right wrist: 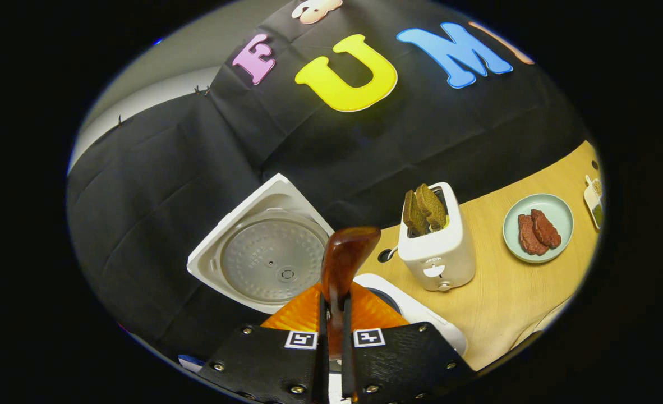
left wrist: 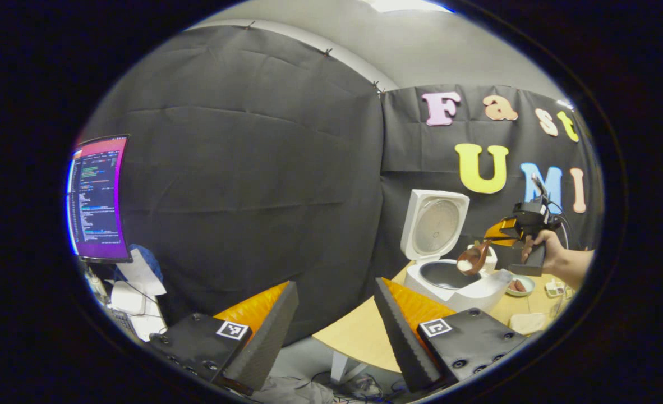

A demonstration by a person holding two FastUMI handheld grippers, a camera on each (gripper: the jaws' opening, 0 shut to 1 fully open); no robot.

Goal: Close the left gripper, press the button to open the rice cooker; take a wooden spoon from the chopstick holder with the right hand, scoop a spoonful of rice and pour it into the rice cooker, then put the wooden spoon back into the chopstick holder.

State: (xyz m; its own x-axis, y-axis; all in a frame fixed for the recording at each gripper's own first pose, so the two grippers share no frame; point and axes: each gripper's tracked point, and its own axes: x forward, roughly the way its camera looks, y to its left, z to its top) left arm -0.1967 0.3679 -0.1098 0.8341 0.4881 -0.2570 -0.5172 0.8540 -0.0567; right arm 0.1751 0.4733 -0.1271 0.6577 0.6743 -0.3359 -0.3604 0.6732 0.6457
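Over rice cooker [left wrist: 455, 280] | right gripper [right wrist: 334, 336] clenches glossy wooden spoon [right wrist: 342, 258] | left gripper [left wrist: 331, 314] released

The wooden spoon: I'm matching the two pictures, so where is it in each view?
Left gripper view: the wooden spoon sits right of centre, bowl holding rice over the open rice cooker, held by the far right claw.
Right gripper view: bottom centre, the handle is clamped between that claw's fingers, bowl pointing up.
Shared landmark: the cooker's raised lid.
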